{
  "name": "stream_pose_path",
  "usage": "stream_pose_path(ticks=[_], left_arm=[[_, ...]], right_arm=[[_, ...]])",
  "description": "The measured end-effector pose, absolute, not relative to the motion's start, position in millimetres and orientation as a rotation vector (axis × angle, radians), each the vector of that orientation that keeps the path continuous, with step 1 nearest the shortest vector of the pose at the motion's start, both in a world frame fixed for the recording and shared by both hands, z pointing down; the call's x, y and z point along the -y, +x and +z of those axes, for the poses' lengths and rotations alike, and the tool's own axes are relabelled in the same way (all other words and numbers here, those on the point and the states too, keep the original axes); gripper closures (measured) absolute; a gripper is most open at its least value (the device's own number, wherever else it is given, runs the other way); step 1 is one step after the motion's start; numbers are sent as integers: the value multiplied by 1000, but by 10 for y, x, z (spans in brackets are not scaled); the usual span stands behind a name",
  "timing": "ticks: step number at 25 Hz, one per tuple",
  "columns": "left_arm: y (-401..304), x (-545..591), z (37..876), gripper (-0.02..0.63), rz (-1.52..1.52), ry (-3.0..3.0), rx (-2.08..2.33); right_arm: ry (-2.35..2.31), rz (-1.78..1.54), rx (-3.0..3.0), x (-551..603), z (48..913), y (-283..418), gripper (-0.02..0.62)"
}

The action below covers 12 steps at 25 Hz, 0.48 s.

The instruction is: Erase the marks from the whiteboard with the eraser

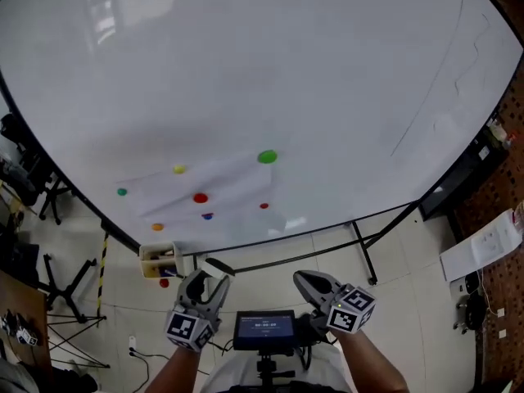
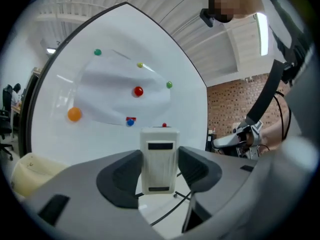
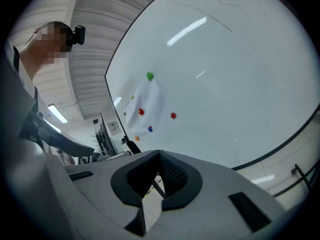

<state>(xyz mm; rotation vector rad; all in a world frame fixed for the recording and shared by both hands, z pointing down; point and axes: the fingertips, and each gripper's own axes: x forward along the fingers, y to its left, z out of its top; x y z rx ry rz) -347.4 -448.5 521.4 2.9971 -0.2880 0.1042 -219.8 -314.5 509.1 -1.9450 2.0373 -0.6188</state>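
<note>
A large whiteboard (image 1: 270, 72) fills the head view, with thin pen lines (image 1: 426, 113) at its right side. A paper sheet (image 1: 205, 188) hangs on it under several coloured magnets, the biggest one green (image 1: 267, 157). My left gripper (image 1: 206, 283) is low at the centre-left, shut on a white eraser (image 2: 159, 159) that stands upright between the jaws, below the board and apart from it. My right gripper (image 1: 315, 283) sits beside it, shut and empty; its pads (image 3: 170, 176) touch at the tips.
A small tray (image 1: 160, 260) with markers hangs at the board's lower left edge. The board's black stand legs (image 1: 364, 248) reach the tiled floor. Tripods and chairs (image 1: 33, 187) crowd the left. A brick wall and papers (image 1: 491, 240) stand at right.
</note>
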Motion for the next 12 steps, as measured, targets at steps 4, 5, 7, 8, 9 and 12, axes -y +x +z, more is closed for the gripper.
stream_pose_path(ticks=[4,5,7,8,9,12], left_arm=[[-3226,4146,5090,344,107,2975,174],[-3163,4065,5072,344,104,2973,150],[-3053,3917,5088,344,120,2966,104],[-3009,3840,5104,344,134,2956,86],[-2968,3756,5118,345,150,2939,71],[-2770,3507,5078,345,154,2872,57]], right_arm=[[-1968,-592,-2007,2995,5014,-1989,588],[-1971,-585,-1999,2957,5002,-1926,588],[-1978,-572,-1985,2875,4987,-1810,588],[-1979,-568,-1979,2819,4977,-1764,588],[-1979,-570,-1972,2742,4965,-1726,588],[-1974,-581,-1947,2419,4924,-1574,588]])
